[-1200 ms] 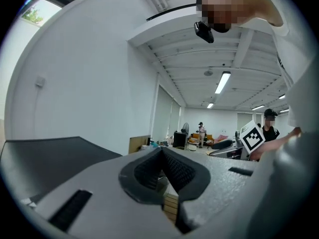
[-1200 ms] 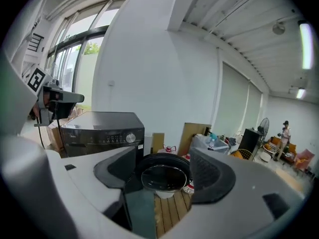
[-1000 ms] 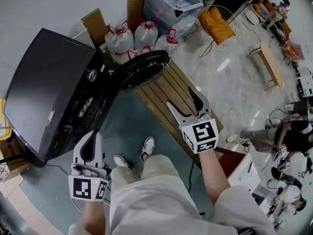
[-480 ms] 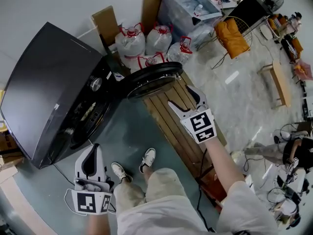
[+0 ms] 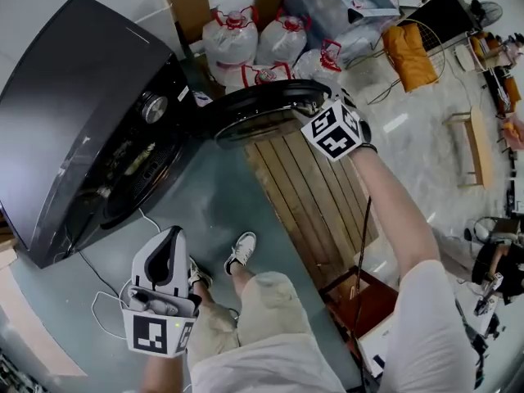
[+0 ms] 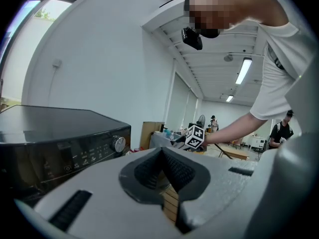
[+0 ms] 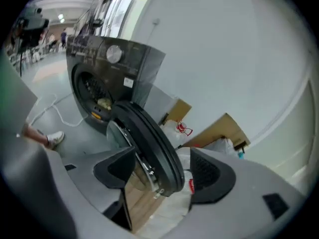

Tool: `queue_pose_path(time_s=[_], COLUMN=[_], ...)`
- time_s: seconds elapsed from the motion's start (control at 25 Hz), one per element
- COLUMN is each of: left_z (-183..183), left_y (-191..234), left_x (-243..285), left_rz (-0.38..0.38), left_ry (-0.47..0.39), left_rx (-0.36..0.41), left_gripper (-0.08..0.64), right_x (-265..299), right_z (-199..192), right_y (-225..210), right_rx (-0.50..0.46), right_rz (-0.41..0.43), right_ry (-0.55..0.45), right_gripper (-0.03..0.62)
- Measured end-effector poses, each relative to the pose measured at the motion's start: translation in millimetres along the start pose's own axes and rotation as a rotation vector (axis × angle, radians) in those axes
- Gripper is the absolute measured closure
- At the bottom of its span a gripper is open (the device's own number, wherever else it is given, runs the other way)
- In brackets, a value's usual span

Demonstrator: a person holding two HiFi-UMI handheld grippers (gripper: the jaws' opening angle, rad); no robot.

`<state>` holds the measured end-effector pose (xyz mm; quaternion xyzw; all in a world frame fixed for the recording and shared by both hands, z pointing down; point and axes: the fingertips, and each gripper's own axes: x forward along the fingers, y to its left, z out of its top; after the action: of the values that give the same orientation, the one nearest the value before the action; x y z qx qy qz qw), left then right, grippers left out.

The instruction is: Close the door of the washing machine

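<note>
Between right gripper jaws, parted, door rim (contact unclear)

the door stands swung wide from the washing machine. its rim fills most of the gap between my right gripper's spread jaws, with a little slack on the outer pad's side. between the door's inner face and the drum opening the grey floor gives me open room, with a white cable trailing across it farther from the door. water jugs crowd just behind the door. a wooden slat platform lies below the door's free edge. my left gripper, jaws together, hangs well clear of the door.
</note>
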<state>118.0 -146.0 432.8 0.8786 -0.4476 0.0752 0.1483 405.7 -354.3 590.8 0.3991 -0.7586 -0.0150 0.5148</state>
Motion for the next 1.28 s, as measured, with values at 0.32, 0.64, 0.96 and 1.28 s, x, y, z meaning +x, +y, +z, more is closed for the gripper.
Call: queue_pose_path(time_s=[0.32, 0.64, 0.96, 1.28], left_z=[-17.8, -31.2, -27.1, -24.0], left_y=[12.8, 35.9, 51.7, 72.8], left_x=[2.3, -13.5, -23.6, -37.1], left_rz=[0.060, 0.118, 0.123, 0.102], left_ry=[0.001, 0.012, 0.005, -0.005], left_rx=[-0.041, -0.082, -0.101, -0.106], left_gripper=[0.555, 0.555, 0.555, 0.555], right_x=[69.9, 85.3, 77.2, 61.0], right_z=[-11.2, -12.6, -14.9, -22.1], right_y=[12.1, 18.9, 28.5, 46.0], right_rx=[-0.339, -0.323, -0.281, -0.213], right_rz=[0.143, 0.165, 0.154, 0.117], right_ry=[0.180, 0.193, 0.204, 0.213], right_gripper=[0.276, 0.277, 0.276, 0.276])
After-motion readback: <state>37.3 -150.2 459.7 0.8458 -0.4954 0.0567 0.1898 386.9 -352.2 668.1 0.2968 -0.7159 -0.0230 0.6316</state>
